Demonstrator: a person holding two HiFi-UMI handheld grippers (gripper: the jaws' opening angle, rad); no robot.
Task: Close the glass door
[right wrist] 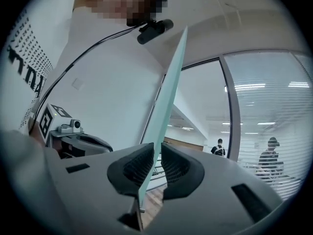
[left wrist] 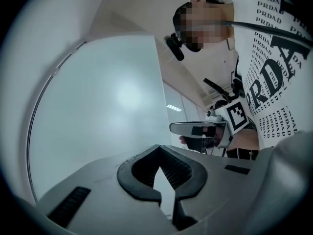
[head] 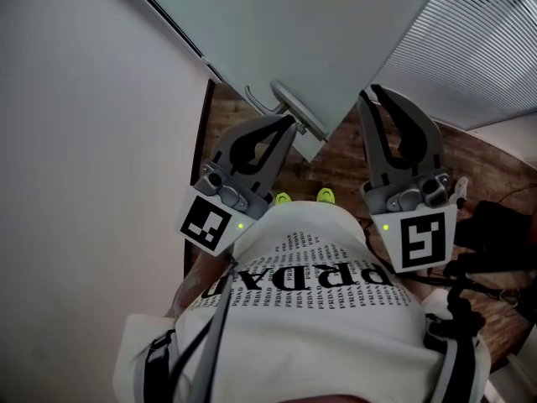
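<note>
- The glass door (head: 319, 32) stands open. Its leaf slants away from the white wall (head: 84, 141) on the left, and its free edge points near, toward the person, above the wooden floor (head: 336, 170).
- The right tool (right wrist: 154, 161) is closed on that free edge. In the right gripper view the greenish edge of the glass runs straight between the two dark pads, which lie against it on either side.
- The left tool (head: 290, 124) is closed tip to tip and has hold of nothing; only the pale door face shows through the hollow behind its tips.
- In the head view the left tool's tips sit just beside the metal handle (head: 284, 106). I cannot tell whether they touch it.
- My judgement is that the swing itself is the step in hand, since the door is gripped at its edge and is not shut.
- The next move would call for carrying the edge round along the door's own arc.
- The pads would need to stay square on the glass so they do not slide off.
- The tool would also need to let go before the leaf shuts home, so the jaws are not caught.
- No container shows in any view.
</note>
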